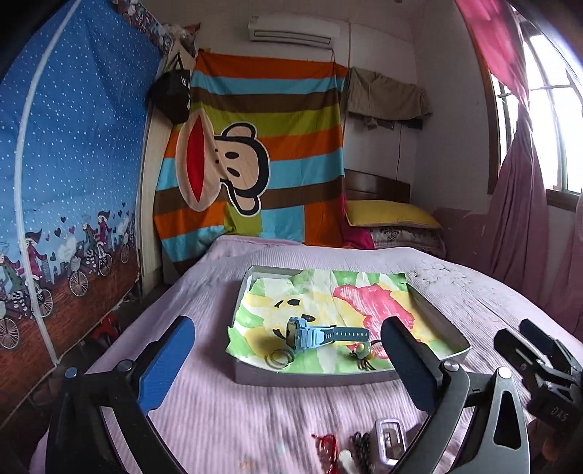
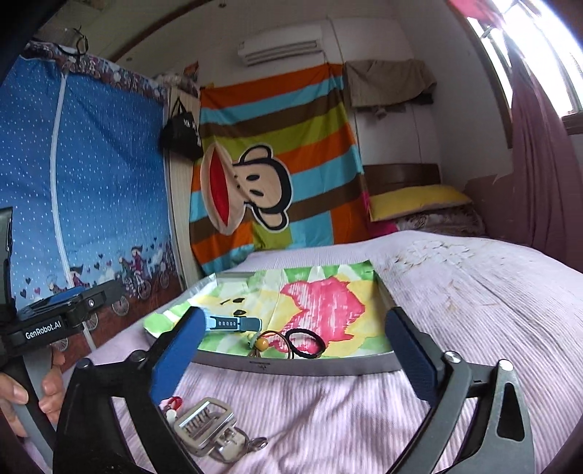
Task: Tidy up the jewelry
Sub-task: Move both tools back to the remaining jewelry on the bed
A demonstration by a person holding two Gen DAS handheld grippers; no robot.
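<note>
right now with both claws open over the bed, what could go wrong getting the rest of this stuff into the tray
1. The silver metal clip, red cord charm and other small pieces lie bunched on the pink ribbed bedspread; the open right claw might snag two at once.
2. The grey tray's front wall stands between them and the lining, so a low carry could catch it.
3. The light blue watch, thin wire rings and black hair tie crowd the near edge, leaving little landing room.

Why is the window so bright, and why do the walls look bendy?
Left wrist view: daylight washes the window out white, and the fisheye lens bends the walls. Right wrist view: the window glares too, and the silver clasp near the lens looks slightly blurred.
</note>
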